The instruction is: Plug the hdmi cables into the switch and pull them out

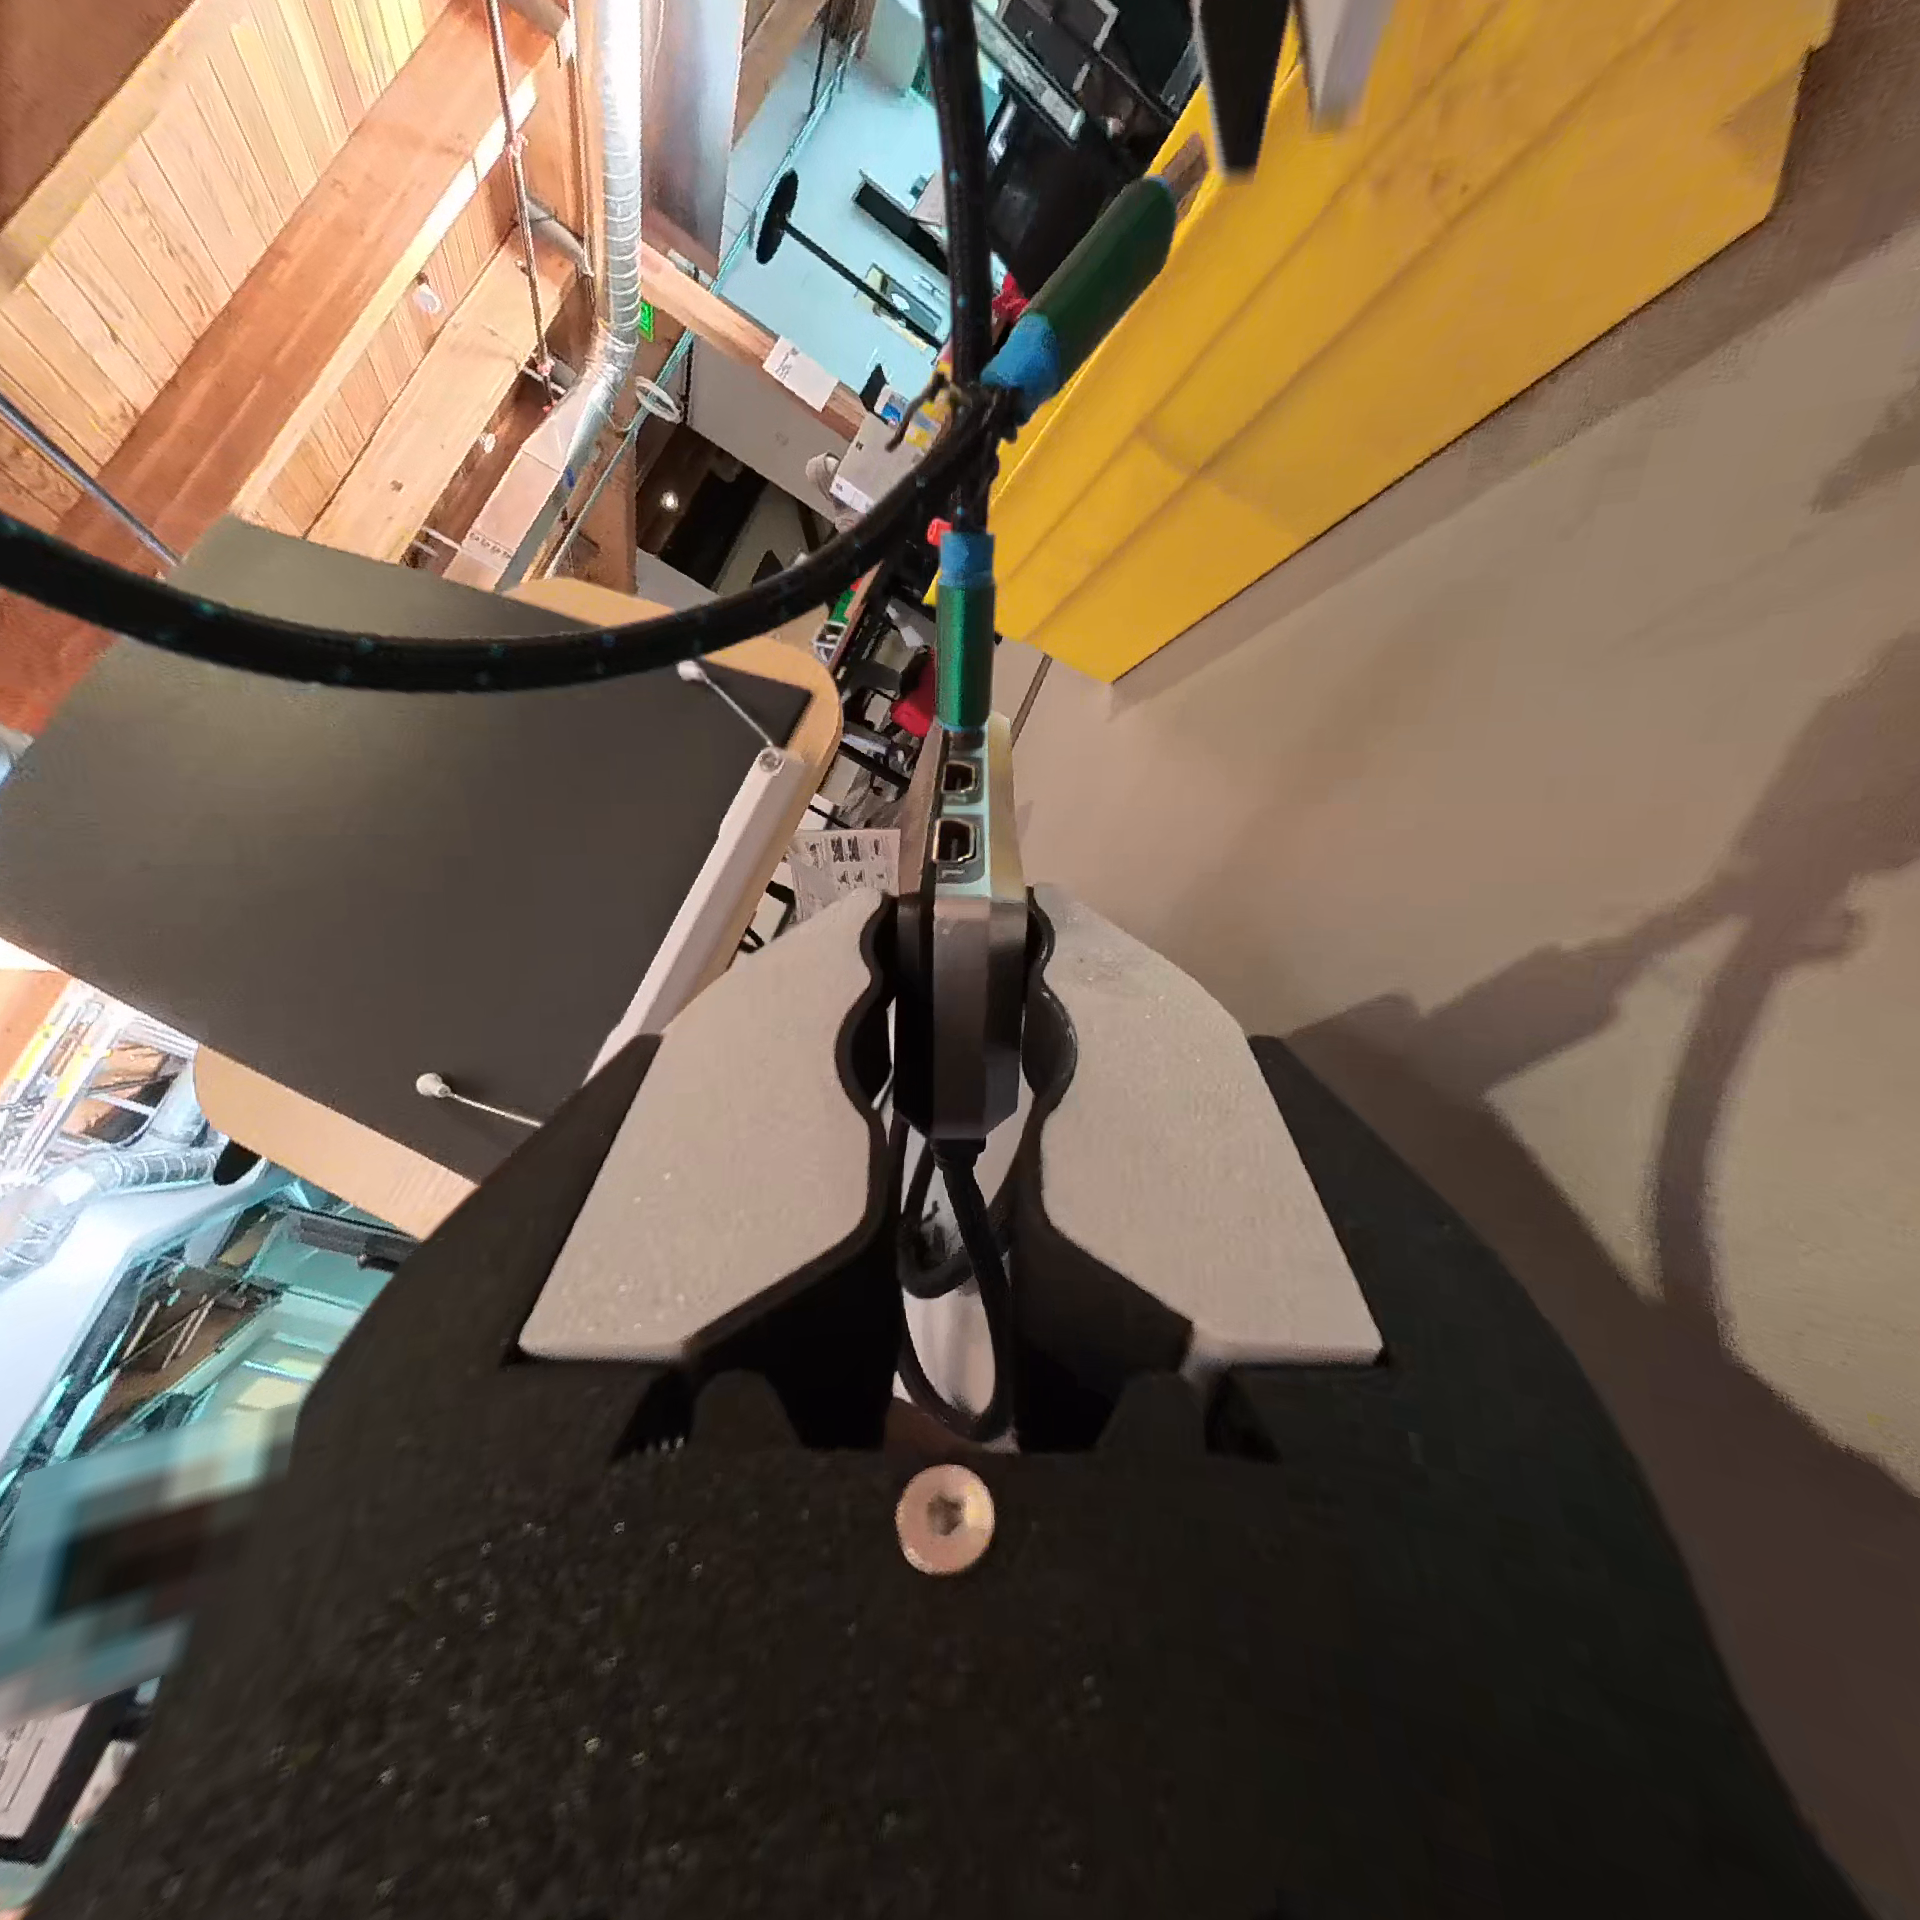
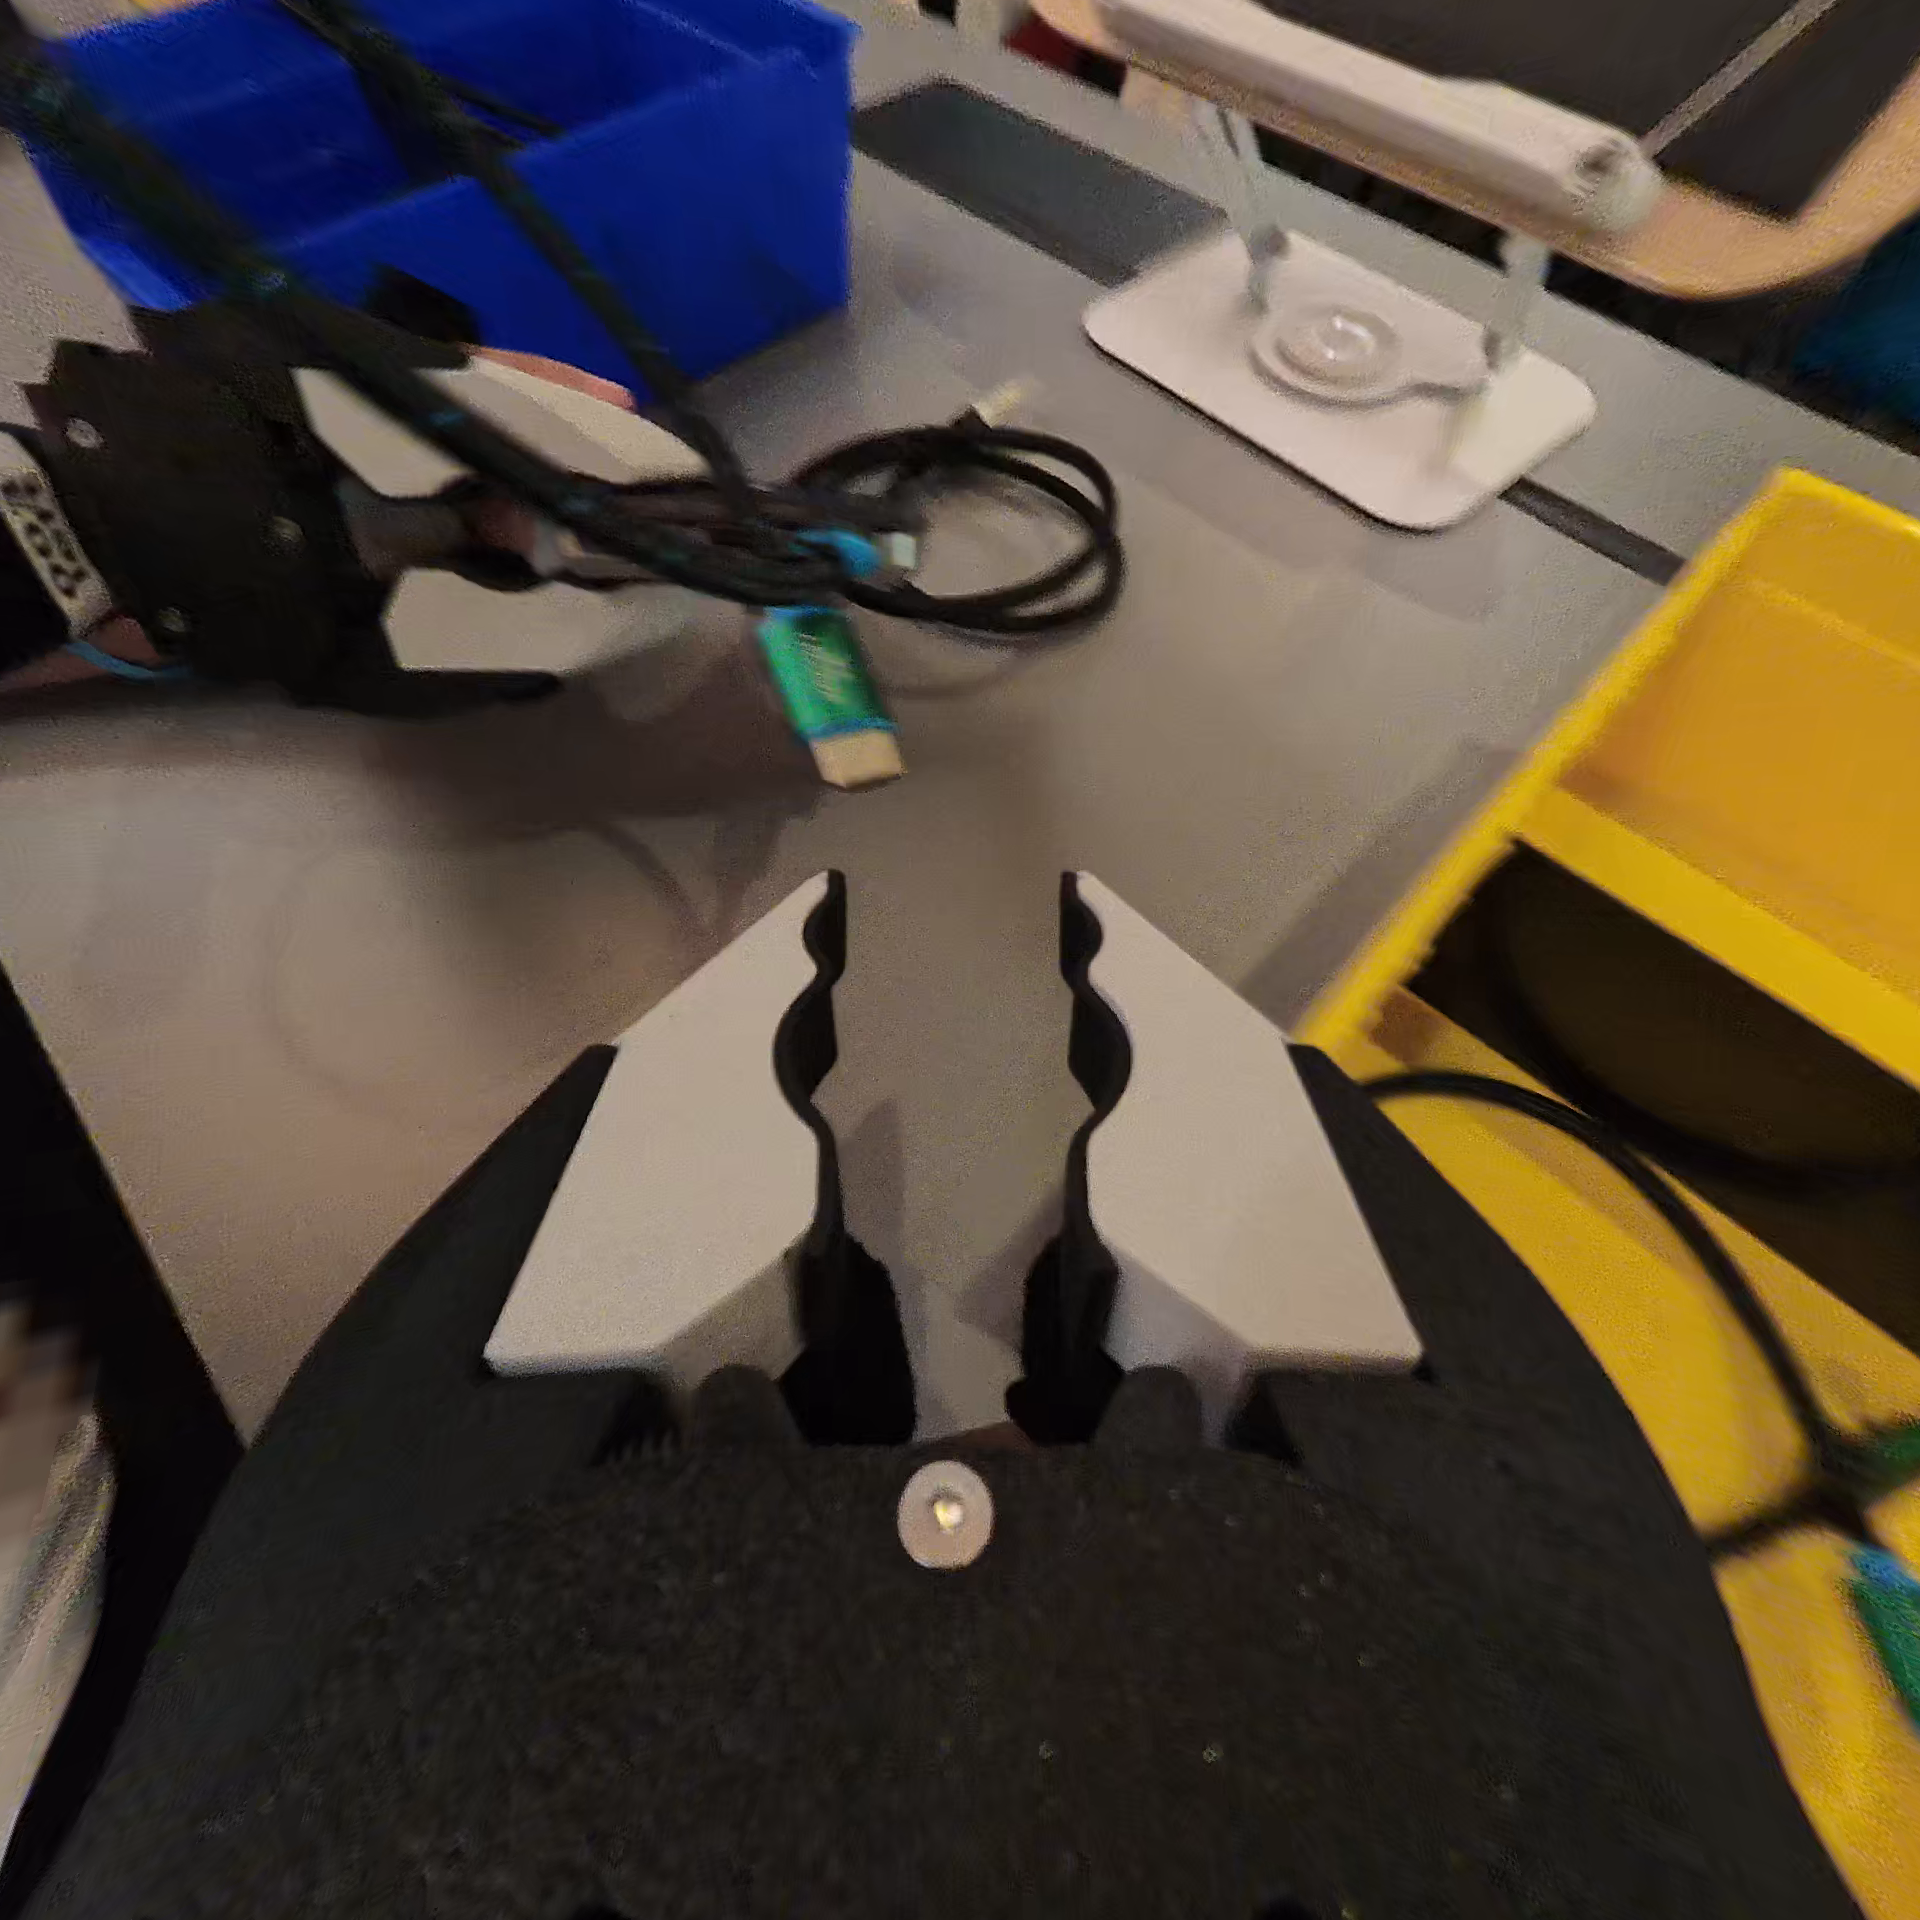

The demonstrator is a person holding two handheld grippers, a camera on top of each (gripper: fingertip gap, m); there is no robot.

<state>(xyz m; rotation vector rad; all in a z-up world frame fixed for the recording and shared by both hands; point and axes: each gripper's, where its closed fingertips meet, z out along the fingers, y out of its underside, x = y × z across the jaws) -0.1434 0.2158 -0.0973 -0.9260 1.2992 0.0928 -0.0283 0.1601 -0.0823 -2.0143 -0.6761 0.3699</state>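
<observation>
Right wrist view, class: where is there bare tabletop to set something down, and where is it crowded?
Bare table lies ahead of the open right hand-held gripper, between the green plug and yellow bin. Crowded: the cable coil beside the blue bin and left hand-held gripper.

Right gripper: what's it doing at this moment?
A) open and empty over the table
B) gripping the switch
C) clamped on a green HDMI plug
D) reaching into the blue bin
A: the right gripper has its jaws apart with only bare grey table between them; the loose green plug lies ahead, untouched.
</observation>
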